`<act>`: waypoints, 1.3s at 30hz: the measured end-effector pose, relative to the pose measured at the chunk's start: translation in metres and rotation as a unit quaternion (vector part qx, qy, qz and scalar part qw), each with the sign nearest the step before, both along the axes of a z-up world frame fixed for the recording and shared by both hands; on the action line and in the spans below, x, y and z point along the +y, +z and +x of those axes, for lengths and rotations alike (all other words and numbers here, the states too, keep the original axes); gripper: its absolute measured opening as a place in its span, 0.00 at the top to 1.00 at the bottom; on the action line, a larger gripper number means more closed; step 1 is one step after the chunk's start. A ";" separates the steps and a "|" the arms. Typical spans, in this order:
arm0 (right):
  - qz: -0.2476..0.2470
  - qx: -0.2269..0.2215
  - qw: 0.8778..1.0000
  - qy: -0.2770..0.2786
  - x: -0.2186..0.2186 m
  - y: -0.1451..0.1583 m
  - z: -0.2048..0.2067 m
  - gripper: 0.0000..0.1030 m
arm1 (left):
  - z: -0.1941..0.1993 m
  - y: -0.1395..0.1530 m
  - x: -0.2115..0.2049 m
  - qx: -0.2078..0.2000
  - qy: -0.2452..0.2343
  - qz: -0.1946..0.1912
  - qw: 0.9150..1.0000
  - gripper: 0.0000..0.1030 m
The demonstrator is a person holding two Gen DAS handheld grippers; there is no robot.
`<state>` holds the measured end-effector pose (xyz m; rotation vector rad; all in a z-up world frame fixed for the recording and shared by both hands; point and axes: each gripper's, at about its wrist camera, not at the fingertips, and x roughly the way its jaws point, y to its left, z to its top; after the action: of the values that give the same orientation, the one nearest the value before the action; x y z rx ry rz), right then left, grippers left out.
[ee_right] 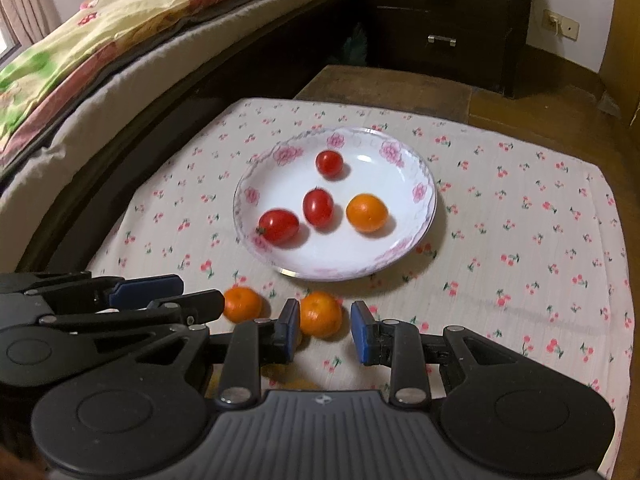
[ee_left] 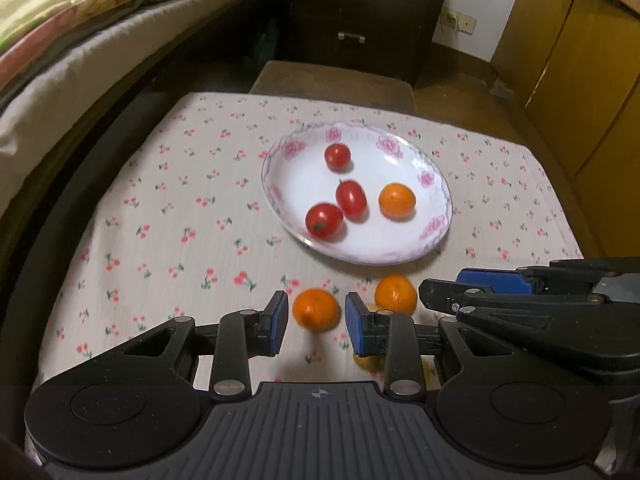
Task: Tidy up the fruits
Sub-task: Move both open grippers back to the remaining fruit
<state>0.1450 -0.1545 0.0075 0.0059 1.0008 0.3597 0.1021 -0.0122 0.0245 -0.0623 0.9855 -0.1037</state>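
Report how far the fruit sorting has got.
Done: three cherry tomatoes and the plated orange lie in the floral plate. In hand: nothing is gripped. The left gripper frames the left orange, and the right gripper frames the right orange. Left: both those oranges sit on the cherry-print cloth, outside the plate.

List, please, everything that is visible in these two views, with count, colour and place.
plate: one, white with pink flowers, middle of cloth
tomatoes: three, red, on plate
orange on plate: one, orange, right part
oranges on cloth: two, orange, before plate
tablecloth: one, cream with red cherries, over table
bed: one, left
drawer cabinet: one, dark brown, behind
left gripper: black, blue pads, holds nothing
right gripper: same, holds nothing
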 end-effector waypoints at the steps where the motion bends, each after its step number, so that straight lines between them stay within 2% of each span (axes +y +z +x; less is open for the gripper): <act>1: -0.001 0.002 1.000 0.002 0.000 -0.001 -0.002 0.70 | -0.003 -0.001 0.000 0.002 -0.001 -0.001 1.000 0.62; 15: -0.007 0.041 0.999 0.012 -0.006 -0.017 -0.024 0.70 | -0.026 -0.019 -0.001 0.036 -0.012 -0.016 0.999 0.60; 27: -0.011 0.066 0.998 -0.002 -0.016 -0.030 -0.024 0.70 | -0.023 -0.037 -0.007 0.061 -0.011 -0.023 0.998 0.56; 35: -0.007 0.069 0.998 -0.007 -0.019 -0.033 -0.021 0.68 | -0.021 -0.044 -0.011 0.063 -0.010 -0.011 0.998 0.58; 39: -0.004 0.067 0.998 -0.003 -0.016 -0.031 -0.020 0.67 | -0.023 -0.040 -0.008 0.056 -0.010 -0.010 0.998 0.62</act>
<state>0.1255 -0.1709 -0.0238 0.0262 1.1353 0.3539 0.0791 -0.0200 -0.0155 -0.0771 1.0974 -0.1303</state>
